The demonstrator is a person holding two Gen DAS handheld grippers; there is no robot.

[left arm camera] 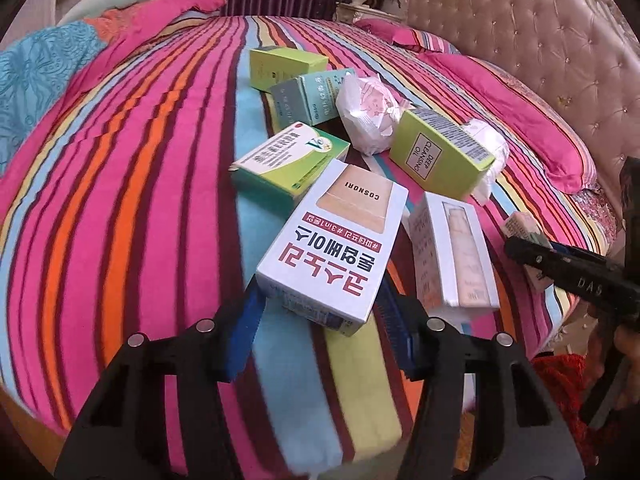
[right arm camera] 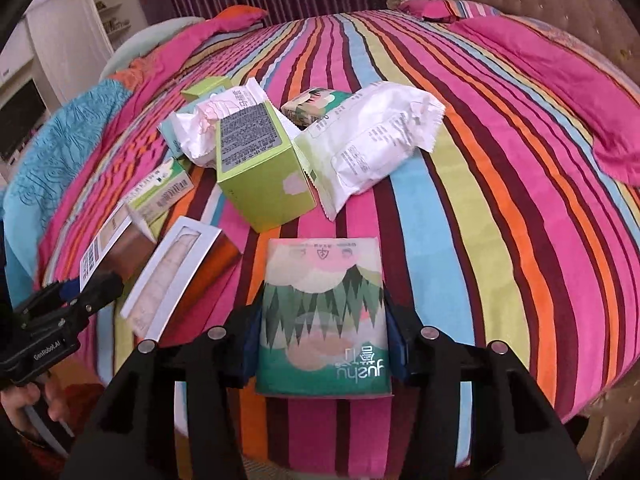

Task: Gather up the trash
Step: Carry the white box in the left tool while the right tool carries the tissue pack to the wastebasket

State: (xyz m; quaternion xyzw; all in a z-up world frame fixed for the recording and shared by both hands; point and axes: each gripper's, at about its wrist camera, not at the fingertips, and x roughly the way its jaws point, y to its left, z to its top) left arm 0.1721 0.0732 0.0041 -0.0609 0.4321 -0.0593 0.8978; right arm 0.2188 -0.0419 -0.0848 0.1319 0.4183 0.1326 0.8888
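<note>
Trash everywhere on the bed [left arm camera: 120,160]. Left gripper [left arm camera: 320,304] fingers pinch the white Cosnori box [left arm camera: 336,240] low center, long axis running straight away; right gripper [right arm camera: 322,344] fingers clamp the tissue pack [right arm camera: 324,320] likewise.

We record a bedspread [right arm camera: 480,160] striped pink, orange, blue, maroon and lime; a tissue pack [right arm camera: 324,316] patterned with green trees; a white box [left arm camera: 332,248] lettered red.

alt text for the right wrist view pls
The right gripper is shut on a green yushu tissue pack above a striped bedspread. Beyond lie a lime-green box and white wrappers; the left gripper holds a white box at left.
</note>
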